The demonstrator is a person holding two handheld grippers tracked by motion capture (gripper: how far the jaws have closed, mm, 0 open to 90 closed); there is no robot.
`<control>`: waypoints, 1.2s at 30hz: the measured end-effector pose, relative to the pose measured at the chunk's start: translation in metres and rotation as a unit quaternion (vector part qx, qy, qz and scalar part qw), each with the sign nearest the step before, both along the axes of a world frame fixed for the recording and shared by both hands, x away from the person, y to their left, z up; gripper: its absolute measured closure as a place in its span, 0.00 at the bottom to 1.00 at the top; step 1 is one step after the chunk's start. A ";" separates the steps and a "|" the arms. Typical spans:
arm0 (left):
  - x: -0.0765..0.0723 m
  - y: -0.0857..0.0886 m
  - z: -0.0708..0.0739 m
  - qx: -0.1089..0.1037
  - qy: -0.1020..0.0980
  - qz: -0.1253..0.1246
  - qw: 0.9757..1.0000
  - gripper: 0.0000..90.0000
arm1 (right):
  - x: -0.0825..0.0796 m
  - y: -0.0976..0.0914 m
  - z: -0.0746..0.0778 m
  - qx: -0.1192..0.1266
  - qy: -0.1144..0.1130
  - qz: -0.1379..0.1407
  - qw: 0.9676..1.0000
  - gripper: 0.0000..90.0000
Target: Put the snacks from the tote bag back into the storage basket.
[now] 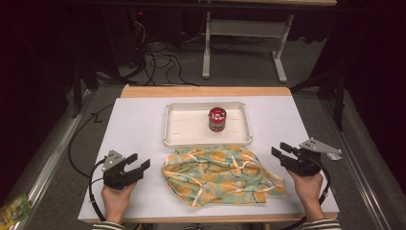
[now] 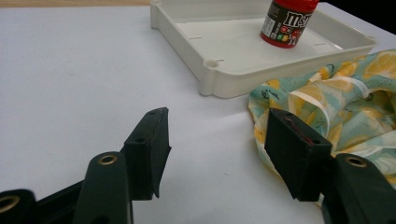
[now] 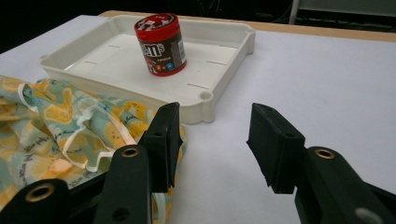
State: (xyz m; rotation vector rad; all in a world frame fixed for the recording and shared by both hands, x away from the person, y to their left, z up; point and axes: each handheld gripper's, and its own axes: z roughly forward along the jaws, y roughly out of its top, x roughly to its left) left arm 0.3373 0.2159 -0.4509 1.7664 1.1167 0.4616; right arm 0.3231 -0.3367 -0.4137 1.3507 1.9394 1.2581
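Note:
A crumpled cloth (image 1: 221, 173) printed with yellow lemons on pale green lies on the white table near its front edge. Behind it stands a white tray (image 1: 182, 127) holding an upright red candy jar (image 1: 217, 119). My left gripper (image 1: 138, 161) rests left of the cloth, open, nothing between its jaws. In the left gripper view the cloth (image 2: 345, 102) lies just past the right jaw, the tray (image 2: 243, 70) and jar (image 2: 288, 22) beyond. My right gripper (image 1: 281, 148) is open at the cloth's right edge. In its view the cloth (image 3: 60, 130) reaches its left jaw; the jar (image 3: 160, 44) stands in the tray (image 3: 219, 70).
The table top (image 1: 139, 124) is white with a wooden far edge. Bare surface lies left of the tray and right of it. Beyond the table are a white desk frame (image 1: 244, 43) and cables (image 1: 163, 62) on the floor. A green packet (image 1: 14, 209) lies on the floor at left.

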 end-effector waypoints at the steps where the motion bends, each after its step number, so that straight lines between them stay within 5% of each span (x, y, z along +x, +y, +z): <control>1: 0.000 0.000 -0.001 -0.001 0.000 0.001 1.000 0.45 | -0.001 -0.001 -0.001 0.000 0.001 -0.001 1.000 0.60; 36: 0.010 0.011 -0.020 0.011 0.024 0.033 0.999 0.45 | -0.007 -0.024 -0.034 -0.005 0.027 -0.050 0.998 0.60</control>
